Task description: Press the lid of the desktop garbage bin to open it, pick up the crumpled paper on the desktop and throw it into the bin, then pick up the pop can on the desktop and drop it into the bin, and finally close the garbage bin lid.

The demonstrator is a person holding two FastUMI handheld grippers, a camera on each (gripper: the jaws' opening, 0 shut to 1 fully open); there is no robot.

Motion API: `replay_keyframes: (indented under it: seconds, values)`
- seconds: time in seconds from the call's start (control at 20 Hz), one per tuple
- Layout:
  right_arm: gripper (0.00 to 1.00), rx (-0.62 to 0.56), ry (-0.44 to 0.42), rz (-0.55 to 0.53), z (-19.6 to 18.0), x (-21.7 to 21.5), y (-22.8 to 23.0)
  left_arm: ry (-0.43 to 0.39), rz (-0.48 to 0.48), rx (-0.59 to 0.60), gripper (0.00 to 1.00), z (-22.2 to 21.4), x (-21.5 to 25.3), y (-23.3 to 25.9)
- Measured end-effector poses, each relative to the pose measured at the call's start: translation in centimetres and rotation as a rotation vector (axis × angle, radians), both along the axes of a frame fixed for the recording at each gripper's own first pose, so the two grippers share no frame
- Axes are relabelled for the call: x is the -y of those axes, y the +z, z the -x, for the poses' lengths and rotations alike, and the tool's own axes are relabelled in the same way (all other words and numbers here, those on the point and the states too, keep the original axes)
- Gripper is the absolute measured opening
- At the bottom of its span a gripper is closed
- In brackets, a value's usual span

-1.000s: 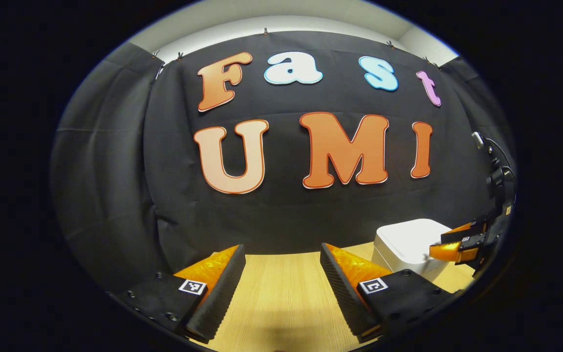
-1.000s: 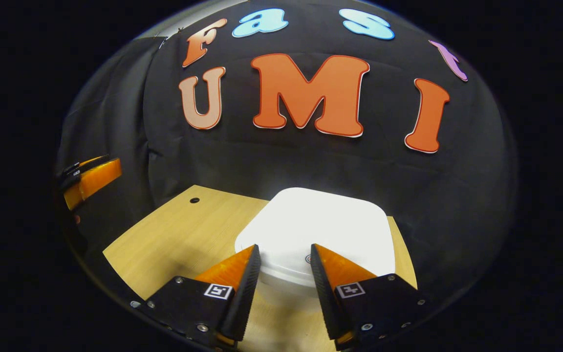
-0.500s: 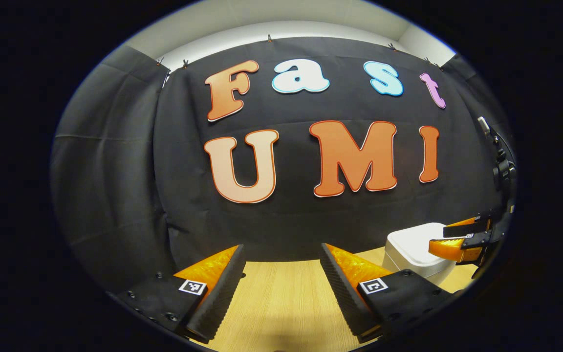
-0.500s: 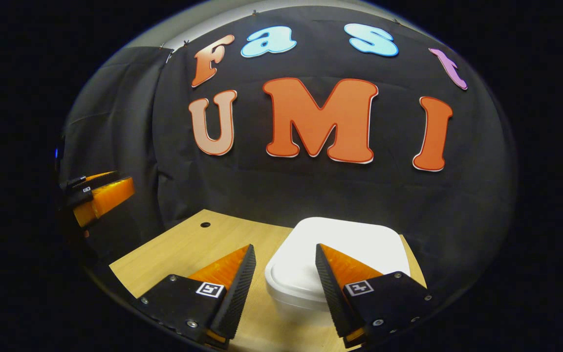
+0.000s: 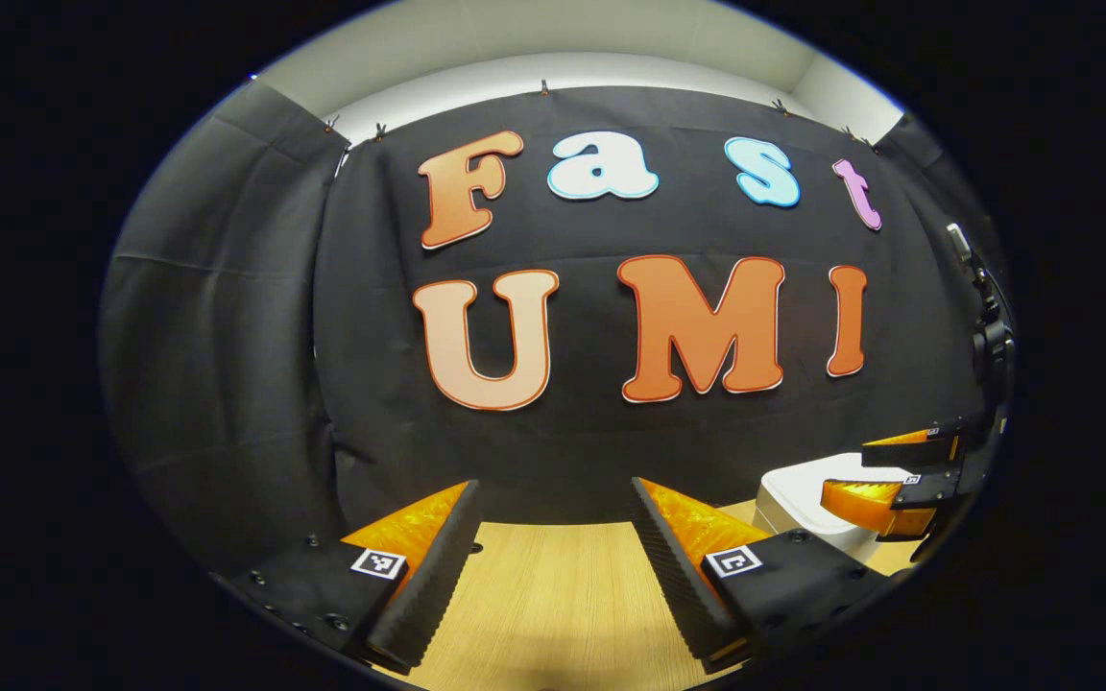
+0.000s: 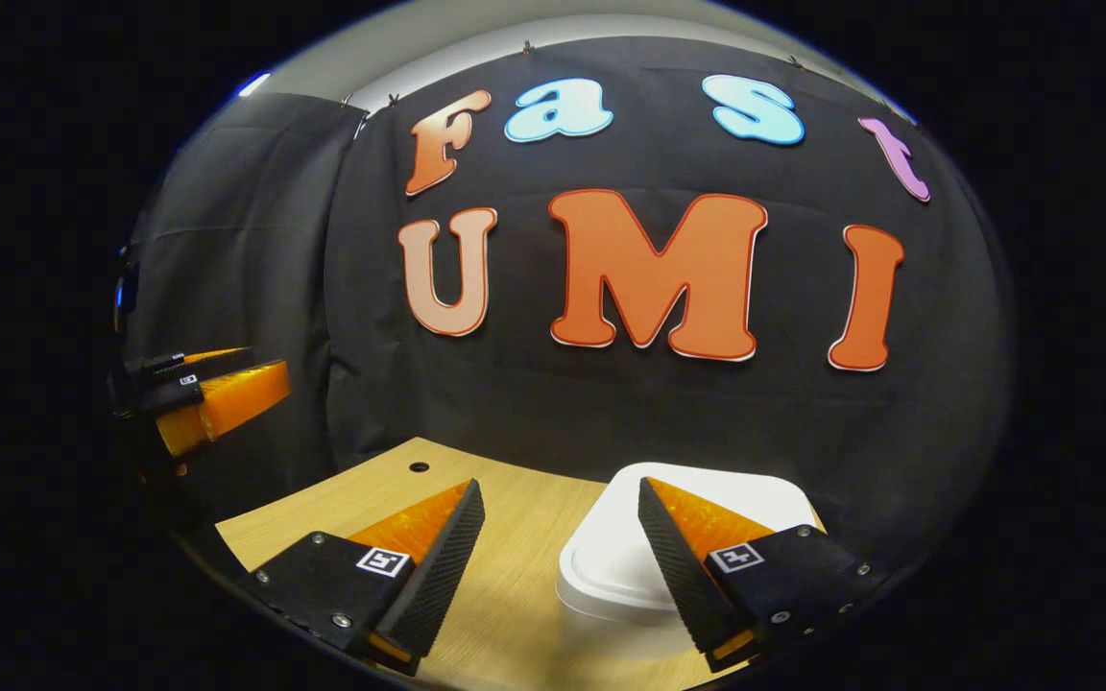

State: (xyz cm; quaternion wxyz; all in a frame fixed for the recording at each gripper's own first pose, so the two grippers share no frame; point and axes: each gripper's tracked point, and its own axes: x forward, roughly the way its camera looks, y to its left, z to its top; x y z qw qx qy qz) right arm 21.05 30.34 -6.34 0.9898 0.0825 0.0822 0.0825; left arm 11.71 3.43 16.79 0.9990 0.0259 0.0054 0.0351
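Bin: the white rounded-square plastic garbage bin (image 6: pixel 707 537) sits low and right of centre in the right gripper view, lid flat and closed; in the left gripper view its white body (image 5: pixel 803 499) shows at lower right.
Right hand-held gripper (image 6: pixel 558 557): fingers well apart, holding nothing, above and just short of the bin's near edge; its right finger overlaps the lid in the picture, but contact cannot be told. In the left gripper view the same tool (image 5: pixel 884 475) hangs at the right edge, over the bin.
Left hand-held gripper (image 5: pixel 553 566): fingers wide apart, empty, over the bare light wooden bench (image 5: pixel 553 605); it shows at mid-left in the right gripper view (image 6: pixel 217 393).
Change: a second ago the right hand-held gripper sat closer in over the lid, with the bin larger and higher in its view; the bin has since slid down and shrunk, so the tool has lifted and drawn back.
Meaning: with the lid shut, this reads either as the closing step just finished or as a press that has not popped the lid.
Paper and can: I cannot place them.
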Motion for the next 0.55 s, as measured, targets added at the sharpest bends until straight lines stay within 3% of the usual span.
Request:
replay_keyframes:
  seconds: [0.35, 0.55]
  values:
    - [0.98, 0.057, -0.003, -0.002, 0.0, -0.2, 1.2, -0.005, 0.027, 0.063, 0.96, 0.2, 0.3, 1.1]
    - [0.98, 0.068, 0.01, 0.009, 0.1, -0.8, 1.3, 0.001, 0.036, 0.068, 0.99, 0.1, 0.1, 0.9]
